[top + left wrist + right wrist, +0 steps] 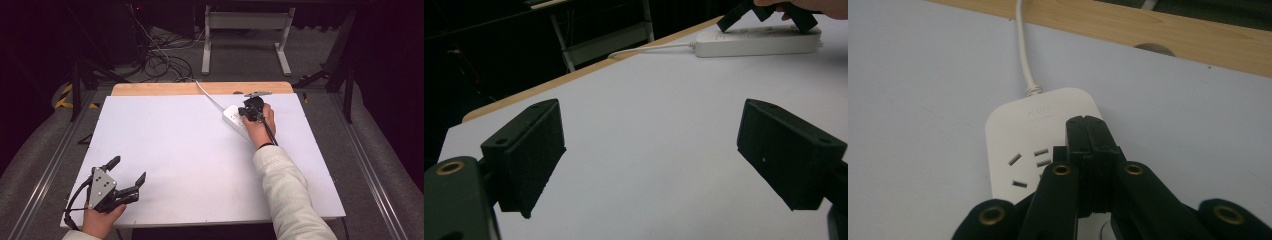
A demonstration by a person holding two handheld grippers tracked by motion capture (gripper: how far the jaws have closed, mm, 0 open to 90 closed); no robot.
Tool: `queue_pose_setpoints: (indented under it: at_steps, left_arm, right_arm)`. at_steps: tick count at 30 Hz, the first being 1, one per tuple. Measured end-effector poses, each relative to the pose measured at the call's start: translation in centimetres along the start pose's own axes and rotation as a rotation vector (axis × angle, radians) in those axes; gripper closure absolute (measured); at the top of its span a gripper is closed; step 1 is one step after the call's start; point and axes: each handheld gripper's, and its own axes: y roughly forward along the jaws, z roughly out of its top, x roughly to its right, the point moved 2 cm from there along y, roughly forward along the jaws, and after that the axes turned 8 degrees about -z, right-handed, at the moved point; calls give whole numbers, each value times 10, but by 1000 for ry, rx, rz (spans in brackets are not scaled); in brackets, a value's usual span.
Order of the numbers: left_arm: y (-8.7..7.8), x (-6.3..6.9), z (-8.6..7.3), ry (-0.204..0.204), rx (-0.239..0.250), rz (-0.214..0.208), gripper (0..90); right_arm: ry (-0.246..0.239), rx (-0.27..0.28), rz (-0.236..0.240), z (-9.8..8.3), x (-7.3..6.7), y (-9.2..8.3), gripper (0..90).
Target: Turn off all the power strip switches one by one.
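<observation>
Lying at the far right of the surface [175, 150], one white power strip [235, 117] sits close to the bare wooden edge [200, 88], its single white cord [207, 95] running off over that edge toward the floor behind. The right gripper [248, 111] is over the strip with its two jaws pressed flat together, nothing between them; the right gripper view puts their joined tips [1087, 122] above the strip's top face, near the cord end, whether touching it or just clear of it I cannot tell. That close view also shows one group of socket slots [1029, 167] beside the jaws and a faint embossed mark near the cord end, details too small to make out from the high view. The left gripper [129, 171] rests at the near left corner of the surface, well apart from the strip, its jaws spread wide and holding nothing. The left gripper view shows the strip [756, 42] side-on in the distance, with the other gripper's black jaws [769, 12] slanting down onto it.
</observation>
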Motion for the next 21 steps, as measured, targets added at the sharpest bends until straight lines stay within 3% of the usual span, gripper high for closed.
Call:
queue_pose_setpoints:
  at_steps: [21]
  left_arm:
    - [1,0,0,1,0,-8,125]
  right_arm:
    - [-7,-10,-12,0,0,3,900]
